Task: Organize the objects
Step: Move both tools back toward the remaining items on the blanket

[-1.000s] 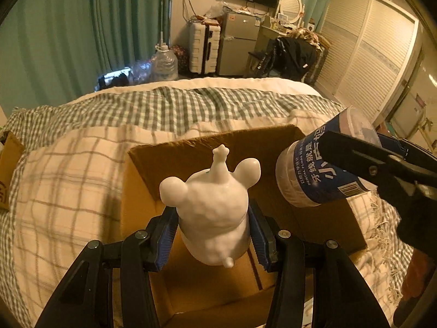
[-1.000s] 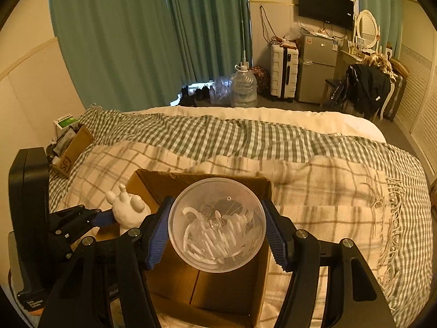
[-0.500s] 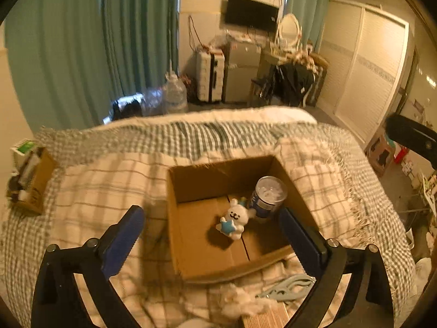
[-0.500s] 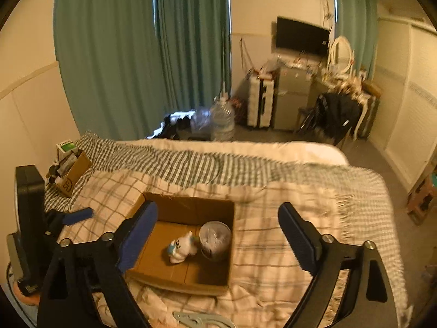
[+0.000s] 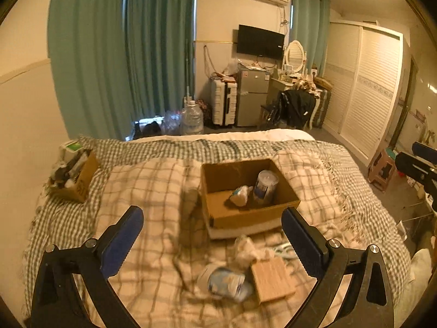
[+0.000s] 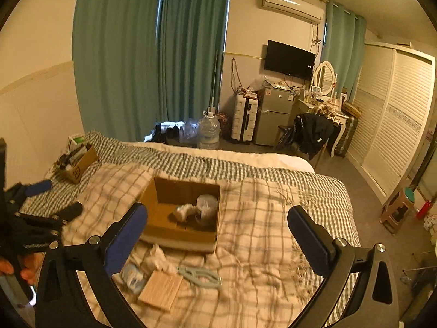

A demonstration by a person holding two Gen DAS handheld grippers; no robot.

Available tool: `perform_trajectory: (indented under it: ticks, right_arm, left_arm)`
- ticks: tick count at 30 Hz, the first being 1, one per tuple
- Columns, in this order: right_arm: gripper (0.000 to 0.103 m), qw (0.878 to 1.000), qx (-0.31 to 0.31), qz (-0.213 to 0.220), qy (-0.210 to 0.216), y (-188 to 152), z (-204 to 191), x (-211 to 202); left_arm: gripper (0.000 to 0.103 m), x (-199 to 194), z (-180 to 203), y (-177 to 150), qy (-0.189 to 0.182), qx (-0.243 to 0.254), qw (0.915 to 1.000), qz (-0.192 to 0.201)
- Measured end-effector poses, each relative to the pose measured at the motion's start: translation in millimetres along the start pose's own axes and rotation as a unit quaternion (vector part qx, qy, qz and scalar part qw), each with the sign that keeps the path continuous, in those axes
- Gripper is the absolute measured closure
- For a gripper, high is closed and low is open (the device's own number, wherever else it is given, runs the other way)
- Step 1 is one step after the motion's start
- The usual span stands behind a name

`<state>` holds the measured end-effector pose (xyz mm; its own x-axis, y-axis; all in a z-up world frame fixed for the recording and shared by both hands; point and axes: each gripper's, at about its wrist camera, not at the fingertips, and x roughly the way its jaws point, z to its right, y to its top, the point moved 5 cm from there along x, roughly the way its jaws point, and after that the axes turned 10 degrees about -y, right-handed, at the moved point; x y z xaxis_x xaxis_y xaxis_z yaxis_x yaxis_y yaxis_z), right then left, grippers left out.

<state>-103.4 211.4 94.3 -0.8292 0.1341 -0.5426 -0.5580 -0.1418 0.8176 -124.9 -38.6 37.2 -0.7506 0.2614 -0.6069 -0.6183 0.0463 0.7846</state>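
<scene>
Both grippers empty, more to box

Your left gripper and right gripper have just spread wide. Pinch the thin, stiff wooden block by its edges; the hanger looks light.

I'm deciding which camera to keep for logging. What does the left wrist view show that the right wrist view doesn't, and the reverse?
Only the left wrist view shows the right gripper from outside, at its right edge.

Only the right wrist view shows the left gripper from outside, at its left edge, and the hand holding it.

Both show the cardboard box on the plaid blanket, holding the white figurine and the plastic jar, plus the wooden block nearer the camera. Both jaws stand open, empty.
</scene>
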Motion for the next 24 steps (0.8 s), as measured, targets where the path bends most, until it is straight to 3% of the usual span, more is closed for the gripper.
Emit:
perform_trajectory:
  ticks: [5,10,15,18,24]
  right_arm:
    - [0.0,1.0,-0.01,-0.018,-0.001,-44.7,-16.2,-0.1]
    - [0.0,0.998,-0.017,-0.054,0.0,-105.9,-43.4,22.8]
    - [0.0,0.993,-0.027,-0.114,0.011,-162.9,-74.3,66.1]
    - [0.0,0.988,-0.05,-0.144,0.013,-187.0,-93.3,90.0]
    - [0.0,0.976,-0.094,-0.192,0.029,-213.8,-131.0,121.8]
  left_arm:
    - [0.0,-5.0,-9.2,-44.1,0.018,-0.014,0.9997,-0.012]
    - [0.0,18.2,-22.7,-100.8,0.045,-0.046,0.9975,-0.031]
    - [0.0,58.9,-39.2,-160.5,0.051,-0.074,0.9918,-0.091]
    - [0.0,75.5,-42.6,-179.4,0.065,-0.066,0.9891,-0.115]
    - [0.0,94.3,-50.1,-185.4,0.061,-0.074,0.9864,-0.133]
